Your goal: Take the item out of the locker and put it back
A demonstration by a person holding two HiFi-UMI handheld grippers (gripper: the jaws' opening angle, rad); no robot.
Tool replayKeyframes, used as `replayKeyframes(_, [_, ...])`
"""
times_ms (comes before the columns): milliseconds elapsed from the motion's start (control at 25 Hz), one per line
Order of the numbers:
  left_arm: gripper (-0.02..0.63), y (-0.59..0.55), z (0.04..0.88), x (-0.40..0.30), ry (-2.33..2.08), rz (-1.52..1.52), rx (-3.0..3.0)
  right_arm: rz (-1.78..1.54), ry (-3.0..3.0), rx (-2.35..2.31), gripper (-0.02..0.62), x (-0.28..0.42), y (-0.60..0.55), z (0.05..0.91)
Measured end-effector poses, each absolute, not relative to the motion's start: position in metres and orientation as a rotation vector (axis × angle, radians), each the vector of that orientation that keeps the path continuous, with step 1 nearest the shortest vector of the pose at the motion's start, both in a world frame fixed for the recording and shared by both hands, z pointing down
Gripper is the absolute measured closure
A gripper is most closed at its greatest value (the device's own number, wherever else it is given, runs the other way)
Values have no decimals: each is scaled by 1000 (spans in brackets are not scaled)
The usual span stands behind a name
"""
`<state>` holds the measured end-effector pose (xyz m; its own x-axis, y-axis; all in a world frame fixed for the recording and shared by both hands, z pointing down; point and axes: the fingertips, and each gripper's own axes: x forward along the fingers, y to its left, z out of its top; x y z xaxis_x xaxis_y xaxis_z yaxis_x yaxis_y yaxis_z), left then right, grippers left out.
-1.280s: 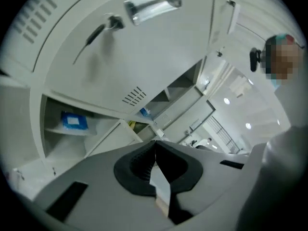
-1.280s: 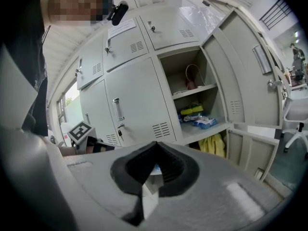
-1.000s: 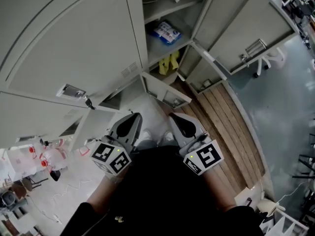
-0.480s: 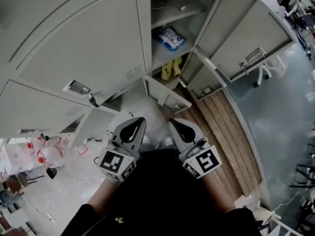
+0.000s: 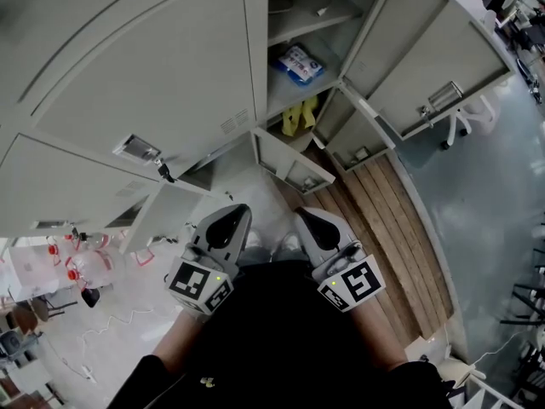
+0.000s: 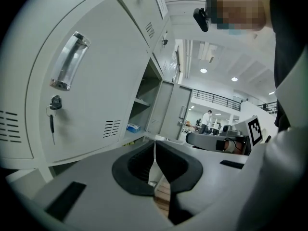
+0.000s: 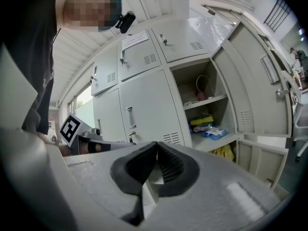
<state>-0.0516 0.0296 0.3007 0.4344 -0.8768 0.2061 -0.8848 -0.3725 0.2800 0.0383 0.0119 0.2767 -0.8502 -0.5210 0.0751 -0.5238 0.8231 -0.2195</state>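
I stand before a bank of grey metal lockers, on pale floor with a strip of wooden boards (image 5: 400,228) to my right.

In the head view, one locker (image 5: 311,24) at the far middle is open, its door (image 5: 426,54) swung out to the right. The blue-and-white packet (image 5: 298,62) lies on a shelf inside it, and yellow items (image 5: 296,116) sit in the compartment below. A lower door (image 5: 289,167) also hangs open, nearer to me. My left gripper (image 5: 230,218) and right gripper (image 5: 306,221) are held side by side close to my body, both pointing toward the lockers and well apart from the packet.

In the left gripper view, my jaws are pressed together with nothing between them. A shut locker door fills the left, with a clear handle (image 6: 70,61) and a key (image 6: 52,115) hanging from its lock. Past its edge the open locker shows, with the packet small on its shelf. My right gripper shows on the right.

In the right gripper view, these jaws are also together and empty. The open locker stands at the right: a yellow pack (image 7: 202,121) and the blue-and-white packet lie on the shelf, and more yellow shows below it. My left gripper's marker cube (image 7: 70,127) shows at the left.
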Motion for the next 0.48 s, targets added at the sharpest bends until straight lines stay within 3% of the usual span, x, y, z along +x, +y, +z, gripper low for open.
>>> replayKeyframes(480, [589, 27, 301, -53, -1451, -4, 2361, 390, -2955, 891, 598, 40, 16, 283])
